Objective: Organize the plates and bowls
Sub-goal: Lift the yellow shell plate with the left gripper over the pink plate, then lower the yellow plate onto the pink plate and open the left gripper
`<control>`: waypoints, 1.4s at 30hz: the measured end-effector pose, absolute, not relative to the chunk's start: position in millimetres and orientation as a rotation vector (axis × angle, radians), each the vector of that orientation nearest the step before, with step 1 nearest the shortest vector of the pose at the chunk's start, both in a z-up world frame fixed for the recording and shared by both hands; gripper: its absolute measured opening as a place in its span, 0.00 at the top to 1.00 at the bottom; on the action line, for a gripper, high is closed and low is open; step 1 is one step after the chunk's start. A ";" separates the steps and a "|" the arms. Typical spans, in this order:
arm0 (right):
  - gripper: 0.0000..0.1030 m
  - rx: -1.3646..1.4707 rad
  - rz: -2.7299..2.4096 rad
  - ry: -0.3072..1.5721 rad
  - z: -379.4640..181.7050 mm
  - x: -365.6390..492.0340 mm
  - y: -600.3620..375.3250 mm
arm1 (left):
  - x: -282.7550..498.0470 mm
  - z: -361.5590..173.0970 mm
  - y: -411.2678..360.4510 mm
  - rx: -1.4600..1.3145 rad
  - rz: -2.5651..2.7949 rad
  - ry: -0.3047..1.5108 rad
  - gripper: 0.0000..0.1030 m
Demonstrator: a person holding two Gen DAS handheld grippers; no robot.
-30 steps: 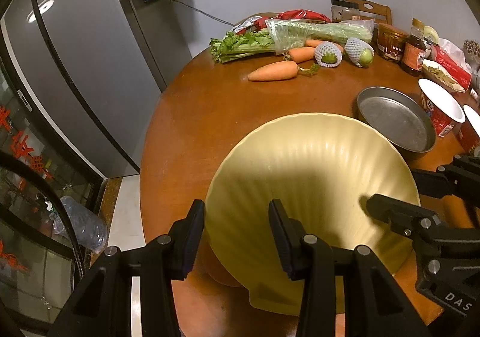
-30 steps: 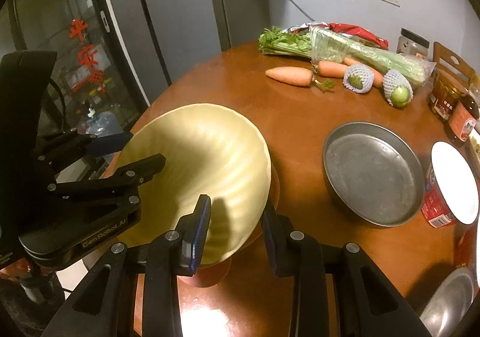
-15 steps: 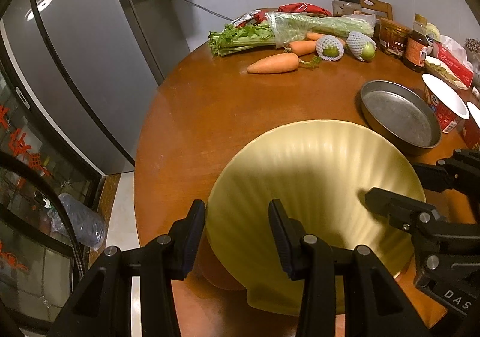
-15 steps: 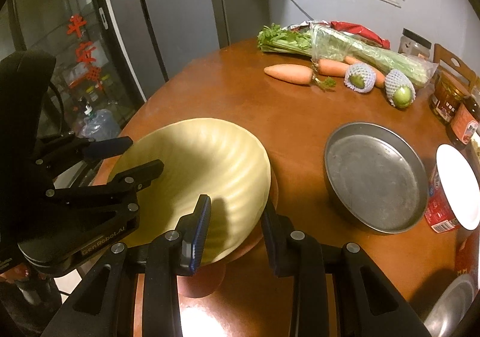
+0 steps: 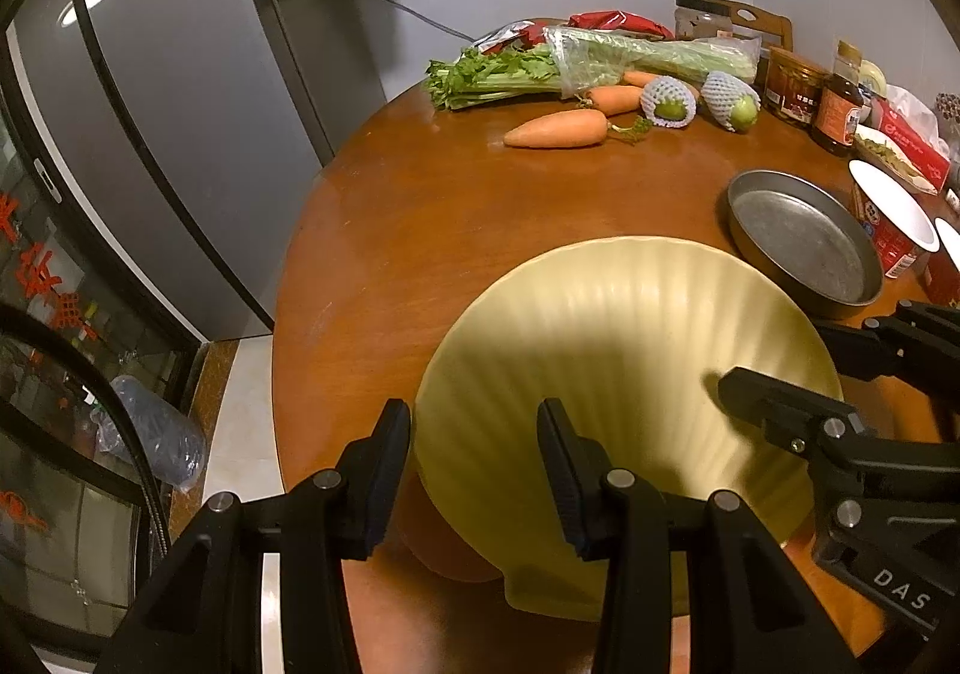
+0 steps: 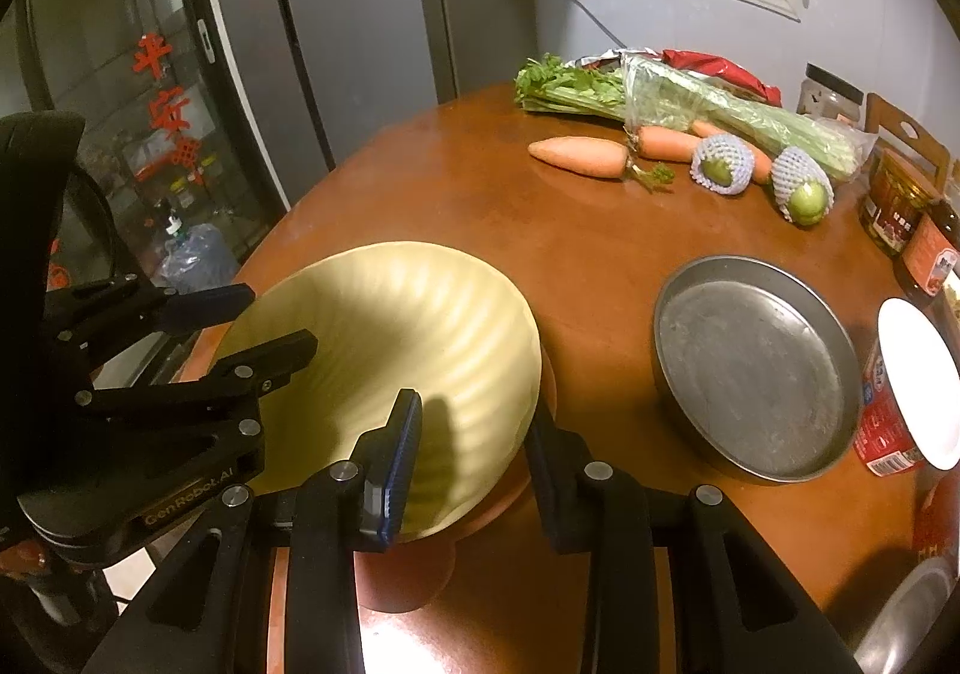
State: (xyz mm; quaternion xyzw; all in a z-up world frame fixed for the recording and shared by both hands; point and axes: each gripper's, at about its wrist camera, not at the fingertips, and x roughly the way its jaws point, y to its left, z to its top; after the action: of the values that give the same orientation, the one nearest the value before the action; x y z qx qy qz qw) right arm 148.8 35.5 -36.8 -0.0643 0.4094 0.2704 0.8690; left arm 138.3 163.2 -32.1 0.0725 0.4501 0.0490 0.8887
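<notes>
Two hand-held grippers meeting at a ribbed yellow bowl (image 5: 624, 374) near the front edge of the round wooden desk (image 5: 420, 218); the bowl tilted, resting on a brown dish (image 6: 420, 572) beneath it. Left gripper (image 5: 474, 470): jaws spread, straddling the bowl's near rim, one finger outside and one inside, neither seen pressing. Right gripper (image 6: 474, 458): jaws likewise spread across the rim on the opposite side; contact cannot be told. Beside the bowl, apart from it, a shallow metal pan (image 6: 756, 368); next to that, a red cup with a white lid (image 6: 900, 404). At the desk's far side: celery (image 5: 588, 62), carrots (image 5: 558, 129) and two net-wrapped green fruits (image 5: 669, 101); jars (image 5: 792, 86) at the far right; a grey refrigerator (image 5: 180, 104) behind.
</notes>
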 end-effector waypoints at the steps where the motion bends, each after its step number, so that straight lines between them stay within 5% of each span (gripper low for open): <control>1: 0.63 -0.130 0.568 0.857 -36.7 148.8 35.2 | 138.5 -32.0 163.7 0.148 0.105 0.936 0.57; 42: 0.53 -0.031 0.523 0.774 2.1 127.2 -15.8 | 103.8 17.9 128.0 0.158 0.065 0.833 0.53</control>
State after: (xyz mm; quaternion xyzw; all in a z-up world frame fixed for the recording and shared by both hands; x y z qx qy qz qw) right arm 127.2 -15.8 2.1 -0.0149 0.3729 0.2522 0.8928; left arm 103.8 128.0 17.9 0.0766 0.4039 0.0317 0.9110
